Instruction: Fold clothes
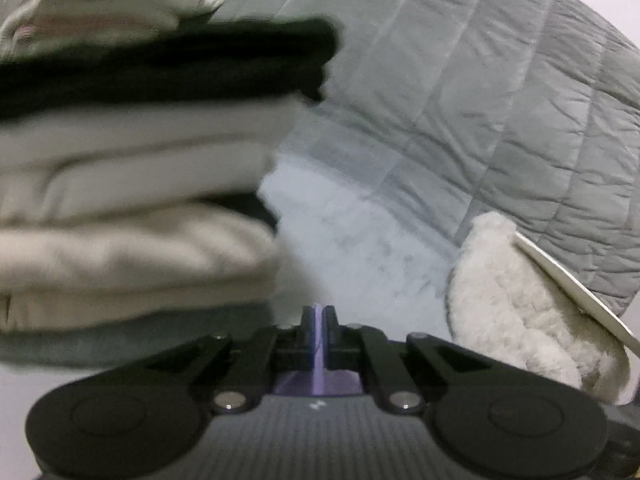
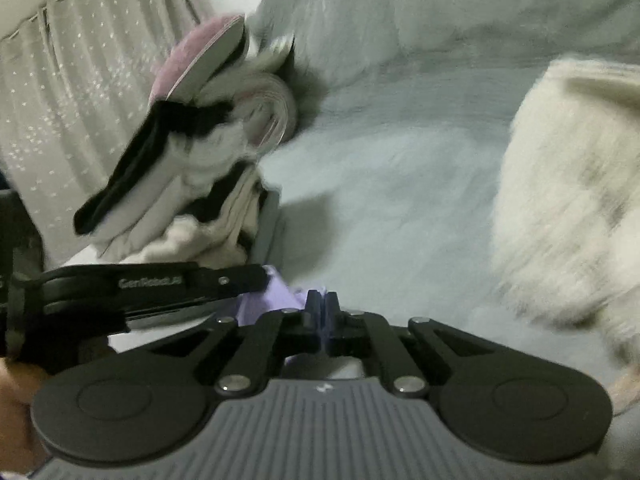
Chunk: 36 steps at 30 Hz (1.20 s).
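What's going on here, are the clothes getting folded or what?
A person is holding two grippers over a bed. A stack of folded clothes already sits on the grey quilt. Both the left gripper and the right gripper are shut and empty. A fluffy white garment lies unfolded nearby, probably next.

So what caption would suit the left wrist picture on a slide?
Shut left tool beside a stack of folded clothes on a grey quilt.
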Motion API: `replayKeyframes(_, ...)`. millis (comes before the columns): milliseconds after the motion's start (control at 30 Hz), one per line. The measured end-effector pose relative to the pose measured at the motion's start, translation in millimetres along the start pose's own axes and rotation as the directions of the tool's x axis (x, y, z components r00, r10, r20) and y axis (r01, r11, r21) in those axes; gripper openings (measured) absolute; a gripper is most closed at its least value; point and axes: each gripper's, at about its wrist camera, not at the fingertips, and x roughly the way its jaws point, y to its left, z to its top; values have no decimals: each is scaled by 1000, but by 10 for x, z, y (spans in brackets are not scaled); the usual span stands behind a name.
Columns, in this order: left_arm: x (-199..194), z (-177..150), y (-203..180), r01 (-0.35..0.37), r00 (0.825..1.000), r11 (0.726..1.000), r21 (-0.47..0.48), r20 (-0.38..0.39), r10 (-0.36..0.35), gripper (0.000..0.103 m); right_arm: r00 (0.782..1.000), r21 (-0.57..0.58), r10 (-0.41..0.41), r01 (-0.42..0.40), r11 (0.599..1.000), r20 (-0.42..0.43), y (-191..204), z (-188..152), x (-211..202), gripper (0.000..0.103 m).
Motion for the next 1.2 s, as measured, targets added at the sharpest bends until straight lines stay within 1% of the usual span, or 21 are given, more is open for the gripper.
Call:
replayKeyframes(33,7,-3,-19,-7,1000,1000,18,8,6,3,999,-16,-25,25,1000,30,14,10,-59,2)
replayKeyframes(67,35,-15,-27,-16,1000,999,32,7,16,3,998,-28,-46,47,998,40,30,9,-71,2)
replayKeyframes(200,287,-129,-35,-64,997,995,71,-44,67,3,995,-51,-92,91,995,-25,20,-44,60,2)
replayKeyframes(233,347,-165,-16,-71,995,995,67,-67,75,3,994,-43,-97,95,995,-49,-6,-52,105,2)
replayKeyframes(333,319,-116,7,-82,994,996,27,-71,84,5,992,-13,-93,92,996,-87,-84,-61,164,2)
replayKeyframes(367,292,-94,-6,-92,993,996,20,-74,93,8,992,-8,-89,88,996,-89,-95,-59,165,3)
replayKeyframes(400,245,-75,-27,-99,992,995,15,-80,100,13,993,-11,-87,86,996,-86,-85,-61,154,4)
replayKeyframes(433,178,-59,-56,-102,991,995,10,-81,103,20,993,-13,-84,84,996,-82,-76,-62,143,13)
replayKeyframes(467,96,-52,-84,-110,991,994,6,-76,110,25,993,-15,-81,80,997,-80,-68,-63,132,15)
replayKeyframes(500,-16,-56,-109,-121,991,993,3,-64,121,33,994,-15,-74,73,997,-79,-69,-62,123,15)
replayKeyframes(533,-150,-66,-120,-136,989,991,0,-52,136,38,995,-15,-66,65,998,-80,-67,-60,113,17)
replayKeyframes(567,-287,-84,-111,-150,988,989,-7,-45,149,39,994,-18,-59,58,998,-90,-49,-61,98,20)
replayKeyframes(633,-552,-154,-108,-179,983,983,-23,-43,178,40,993,-23,-46,44,999,-108,-14,-63,67,40)
replayKeyframes(733,-947,-294,-103,-223,974,974,-43,-49,221,42,990,-31,-27,23,999,-137,39,-65,22,41)
replayKeyframes(900,-1498,-660,-99,-299,951,954,-20,-91,296,44,983,-42,5,-13,999,-184,127,-69,-54,41)
replayKeyframes(1033,-1831,-941,-35,-363,921,931,30,-138,364,52,975,-50,30,-42,998,-222,198,-73,-114,41)
replayKeyframes(1100,-1926,-1079,34,-381,906,924,41,-185,381,52,970,-54,42,-56,997,-241,233,-74,-145,41)
replayKeyframes(1133,-1979,-1153,60,-381,903,924,45,-197,382,52,967,-55,48,-63,996,-250,250,-75,-162,41)
replayKeyframes(1200,-2061,-1237,72,-382,906,923,51,-175,385,50,962,-55,57,-74,996,-266,269,-75,-217,41)
